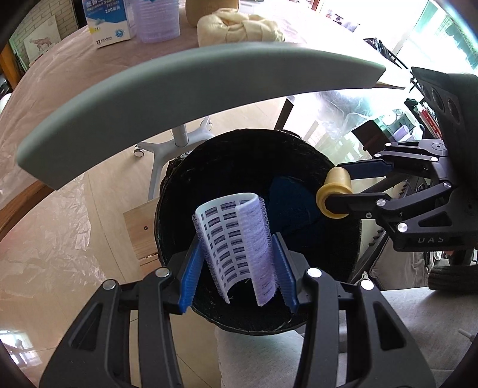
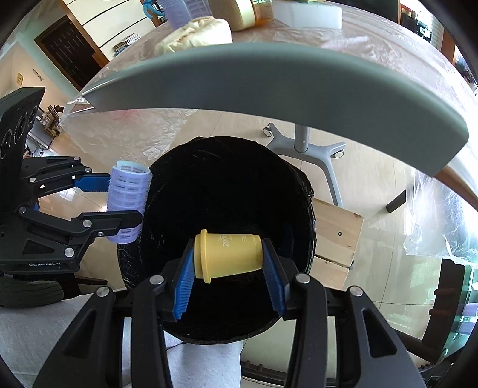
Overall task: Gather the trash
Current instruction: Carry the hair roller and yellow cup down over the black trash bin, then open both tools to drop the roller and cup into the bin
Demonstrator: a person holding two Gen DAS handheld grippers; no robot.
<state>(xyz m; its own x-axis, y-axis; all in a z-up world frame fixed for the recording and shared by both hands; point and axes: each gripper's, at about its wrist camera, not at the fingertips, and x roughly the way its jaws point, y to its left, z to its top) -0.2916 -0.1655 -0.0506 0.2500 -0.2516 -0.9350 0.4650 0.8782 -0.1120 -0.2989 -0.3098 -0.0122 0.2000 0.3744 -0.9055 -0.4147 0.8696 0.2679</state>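
Observation:
My left gripper (image 1: 236, 268) is shut on a pale purple hair roller (image 1: 236, 241) and holds it over the open mouth of a black trash bin (image 1: 209, 167). In the right wrist view the roller (image 2: 127, 203) sits at the bin's left rim. My right gripper (image 2: 228, 274) is shut on a small yellow cup (image 2: 228, 253), held on its side over the bin (image 2: 224, 185). In the left wrist view the cup (image 1: 334, 194) is at the bin's right rim. Something dark blue (image 1: 292, 203) lies inside the bin.
A grey table edge (image 1: 179, 89) arches just above the bin. On the table stand a blue and white box (image 1: 104, 21), a yellow cloth bundle (image 1: 239, 27) and a purple roller. A wooden stool (image 2: 337, 235) stands beside the bin, a white wheeled base (image 2: 304, 143) behind it.

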